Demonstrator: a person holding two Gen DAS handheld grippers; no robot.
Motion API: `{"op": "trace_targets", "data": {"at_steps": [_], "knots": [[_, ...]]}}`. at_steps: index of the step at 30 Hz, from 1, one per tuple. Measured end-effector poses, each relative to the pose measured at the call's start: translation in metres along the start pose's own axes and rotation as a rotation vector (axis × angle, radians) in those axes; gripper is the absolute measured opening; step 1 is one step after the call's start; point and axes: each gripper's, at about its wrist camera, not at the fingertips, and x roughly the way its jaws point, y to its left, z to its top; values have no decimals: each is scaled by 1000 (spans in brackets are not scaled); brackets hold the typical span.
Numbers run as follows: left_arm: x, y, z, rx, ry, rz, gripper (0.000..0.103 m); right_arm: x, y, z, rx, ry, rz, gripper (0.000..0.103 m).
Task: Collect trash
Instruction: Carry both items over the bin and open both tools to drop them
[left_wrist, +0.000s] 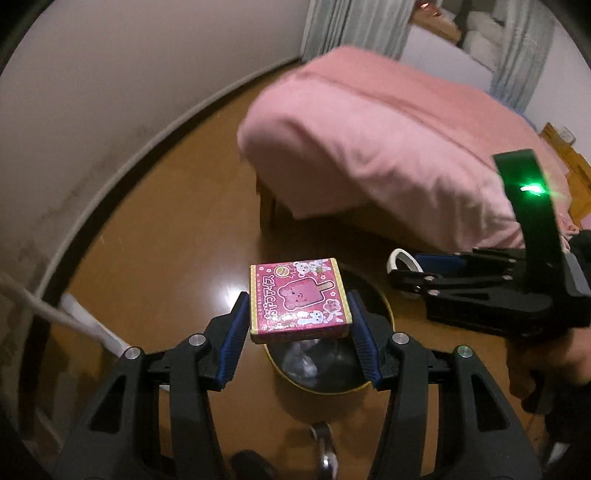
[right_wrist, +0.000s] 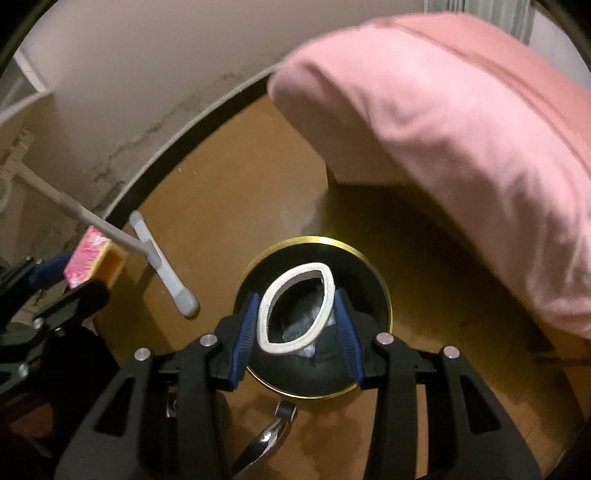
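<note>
My left gripper (left_wrist: 299, 325) is shut on a pink snack box (left_wrist: 297, 297) printed with cartoon animals, held flat above a round black bin with a gold rim (left_wrist: 388, 314). The box also shows at the left of the right wrist view, pink box (right_wrist: 86, 262), one open end facing the camera. My right gripper (right_wrist: 297, 321) is shut on a white ring (right_wrist: 295, 308), squeezed into an oval, directly over the bin (right_wrist: 380, 291). Crumpled clear wrapping lies inside the bin. From the left wrist view the right gripper (left_wrist: 399, 264) hangs at the right, the white ring (left_wrist: 400, 258) at its tip.
A bed under a pink cover (left_wrist: 388, 140) stands beyond the bin on the brown floor. A grey floor wiper with a long handle (right_wrist: 162, 266) leans by the white wall at left. A chrome chair leg with a castor (right_wrist: 280, 421) sits just in front of the bin.
</note>
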Motion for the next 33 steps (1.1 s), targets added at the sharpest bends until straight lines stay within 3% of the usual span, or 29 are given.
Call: {"op": "trace_targets", "data": {"at_steps": [5,10,20,28,33], "knots": [[60,-1,-23,-17,86,7,52,50,-19,-22,44,103,-7,42],[80,-4,-36,19,106,35,52,68,-27,-34,73,145,-3,42],[76,10,-37,-41,91,11,52,72,-25,-33,77,148,9,43],[74,4,-39,-17,88,2,52,61,-27,-32,92,125,6,60],[76,2,-39,-13,92,-13,52,60,-29,-30,114,118,6,64]]}}
